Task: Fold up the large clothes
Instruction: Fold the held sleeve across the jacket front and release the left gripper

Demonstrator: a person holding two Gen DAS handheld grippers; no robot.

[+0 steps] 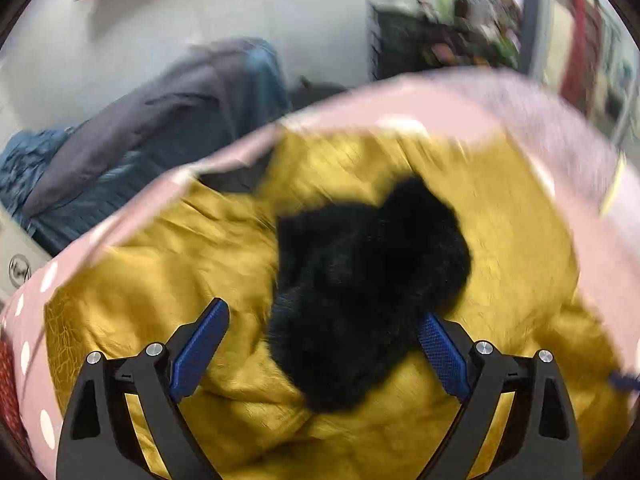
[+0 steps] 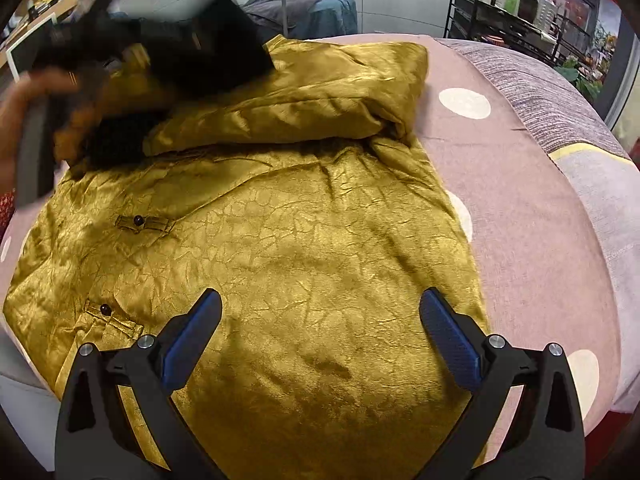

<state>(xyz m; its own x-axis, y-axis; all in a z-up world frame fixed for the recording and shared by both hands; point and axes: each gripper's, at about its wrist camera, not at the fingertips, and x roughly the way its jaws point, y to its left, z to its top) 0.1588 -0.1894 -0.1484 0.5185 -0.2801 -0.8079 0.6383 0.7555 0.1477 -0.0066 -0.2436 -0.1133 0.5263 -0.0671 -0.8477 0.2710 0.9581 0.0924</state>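
While fingers gape, right gripper (image 2: 320, 320) overhangs coat (image 2: 300, 260) — untouched.

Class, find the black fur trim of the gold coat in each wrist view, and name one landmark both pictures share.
Left wrist view: the black fur trim fills the centre, lying on the gold coat.
Right wrist view: the trim is at upper left, partly hidden by the blurred left claw.
Shared landmark: the pink spotted bedspread.

Gold jacket (image 2: 280, 220) on pink bedspread (image 2: 520, 184)
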